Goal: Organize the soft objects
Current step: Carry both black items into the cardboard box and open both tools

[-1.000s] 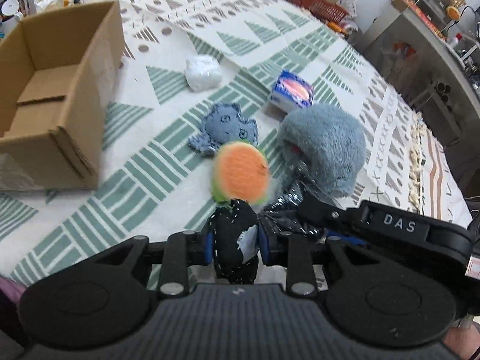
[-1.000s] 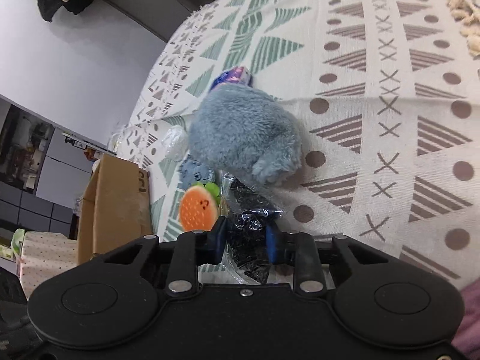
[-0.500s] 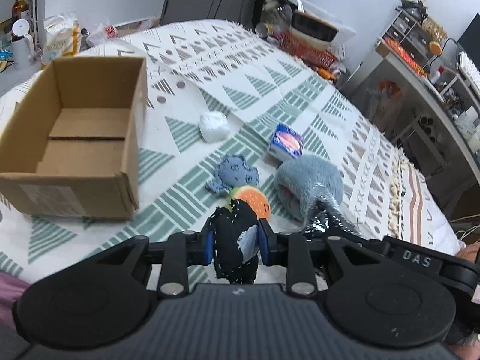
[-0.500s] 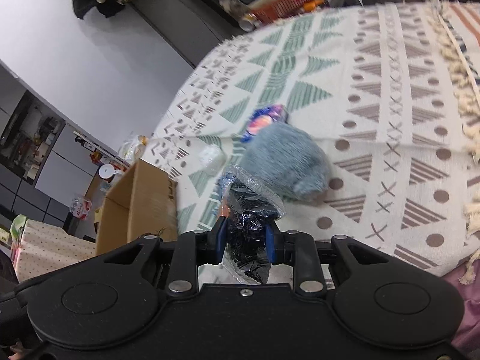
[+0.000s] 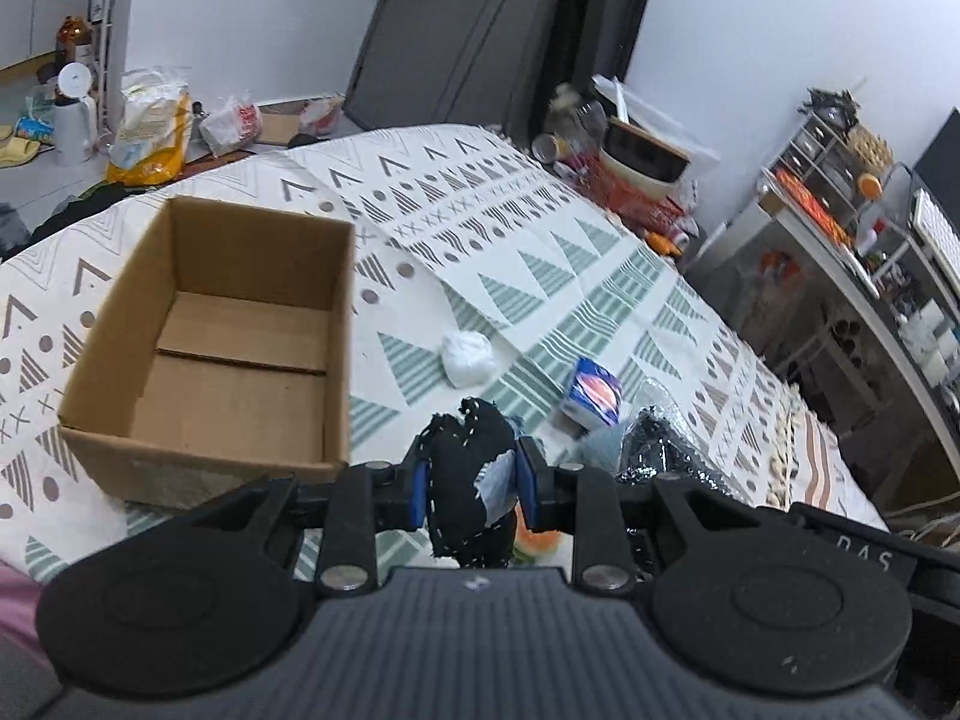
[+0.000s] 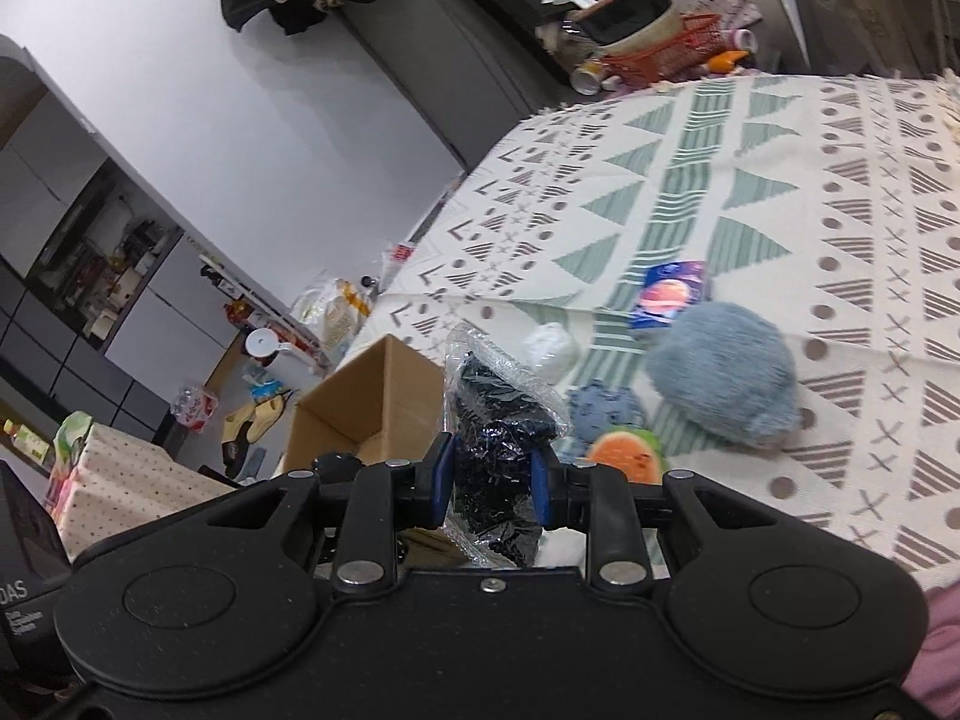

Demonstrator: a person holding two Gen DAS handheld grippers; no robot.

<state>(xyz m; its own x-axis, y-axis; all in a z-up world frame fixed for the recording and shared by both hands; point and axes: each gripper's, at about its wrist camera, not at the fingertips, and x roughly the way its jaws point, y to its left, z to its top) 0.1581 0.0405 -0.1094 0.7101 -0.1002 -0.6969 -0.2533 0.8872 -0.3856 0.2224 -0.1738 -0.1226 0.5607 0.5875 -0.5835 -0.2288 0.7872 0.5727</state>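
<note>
My left gripper (image 5: 471, 483) is shut on a black stitched fabric toy (image 5: 465, 474) and holds it above the patterned cloth, right of an open cardboard box (image 5: 216, 348). My right gripper (image 6: 493, 489) is shut on a clear plastic bag of black material (image 6: 501, 414), which also shows in the left wrist view (image 5: 651, 444). On the cloth lie a grey-blue plush (image 6: 726, 372), a small blue fabric toy (image 6: 603, 405), a watermelon-slice toy (image 6: 627, 459), a white wad (image 5: 468, 357) and a blue-purple packet (image 5: 591, 399).
The box (image 6: 366, 408) is empty inside. The patterned cloth (image 5: 528, 252) covers the whole surface, with a fringed edge at the right. Clutter, shelves and bags stand beyond the far edge.
Both grippers have risen and tilted back with their objects held; the box and the room now show more fully, and the toys on the cloth look smaller and lower.
</note>
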